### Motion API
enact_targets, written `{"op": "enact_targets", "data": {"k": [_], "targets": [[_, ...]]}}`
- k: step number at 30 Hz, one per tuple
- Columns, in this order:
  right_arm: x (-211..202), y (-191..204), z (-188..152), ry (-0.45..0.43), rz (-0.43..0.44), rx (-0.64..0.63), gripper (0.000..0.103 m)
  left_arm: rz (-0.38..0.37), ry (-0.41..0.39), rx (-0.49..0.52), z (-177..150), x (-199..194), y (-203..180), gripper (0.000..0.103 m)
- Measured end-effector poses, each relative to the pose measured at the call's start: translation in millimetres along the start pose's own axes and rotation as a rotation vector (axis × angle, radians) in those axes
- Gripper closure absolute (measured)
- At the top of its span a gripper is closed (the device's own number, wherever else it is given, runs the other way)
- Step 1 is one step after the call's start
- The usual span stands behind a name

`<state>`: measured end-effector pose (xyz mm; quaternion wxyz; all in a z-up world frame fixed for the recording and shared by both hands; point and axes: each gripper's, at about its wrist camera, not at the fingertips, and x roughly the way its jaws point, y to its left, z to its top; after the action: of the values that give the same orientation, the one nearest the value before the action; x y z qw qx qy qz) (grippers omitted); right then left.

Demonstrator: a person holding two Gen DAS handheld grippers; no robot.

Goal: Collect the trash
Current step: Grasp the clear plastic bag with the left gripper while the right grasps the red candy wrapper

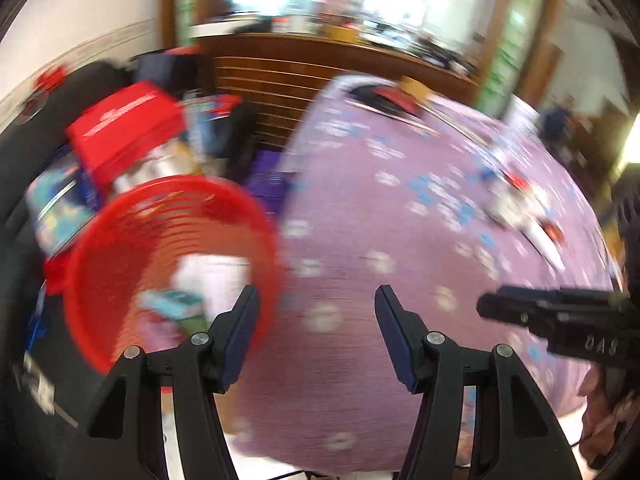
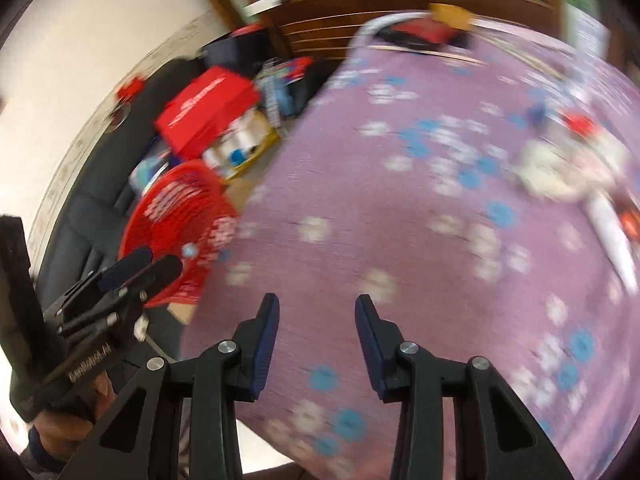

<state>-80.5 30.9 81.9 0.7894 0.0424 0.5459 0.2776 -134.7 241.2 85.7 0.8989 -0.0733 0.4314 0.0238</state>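
Observation:
A red mesh basket (image 1: 168,256) sits left of the purple flowered tablecloth (image 1: 400,240) and holds pale and teal scraps (image 1: 180,304). My left gripper (image 1: 316,300) is open and empty, over the table edge next to the basket. My right gripper (image 2: 316,308) is open and empty above the cloth (image 2: 400,220). A blurred heap of white and red trash (image 2: 568,164) lies on the cloth at the far right; it also shows in the left wrist view (image 1: 524,208). The basket (image 2: 180,220) shows left in the right wrist view, with the left gripper (image 2: 148,264) in front of it.
A red box (image 1: 124,128) and mixed clutter lie on a dark sofa (image 1: 24,320) behind the basket. A wooden slatted cabinet (image 1: 280,80) stands at the back. Red and dark items (image 2: 420,32) rest at the table's far end. The right gripper's body (image 1: 560,320) juts in from the right.

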Motion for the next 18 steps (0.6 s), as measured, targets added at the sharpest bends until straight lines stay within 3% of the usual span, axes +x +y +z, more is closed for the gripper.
{"op": "enact_targets", "data": {"k": [5,10,16,18], "targets": [[-49.5,-77.6,-11.7,-0.097,-0.058,0.187,0.060,-0.100,0.016,0.155,5.7,13.1,-67.5,0.045],[-96.2,-170.5,1.5,-0.164,-0.172,0.342,0.060,-0.123,0.012,0.196,10.1,17.0,-118.7,0.045],[-98.3,-244.3,34.7,-0.160,-0.199,0.430,0.050,-0.119,0.035,0.250,18.0,20.5,-164.0,0.040],[-88.5,-257.4,45.8,-0.132,-0.176,0.427,0.049,-0.122,0.036,0.258,22.4,19.7,-174.1,0.033]]}}
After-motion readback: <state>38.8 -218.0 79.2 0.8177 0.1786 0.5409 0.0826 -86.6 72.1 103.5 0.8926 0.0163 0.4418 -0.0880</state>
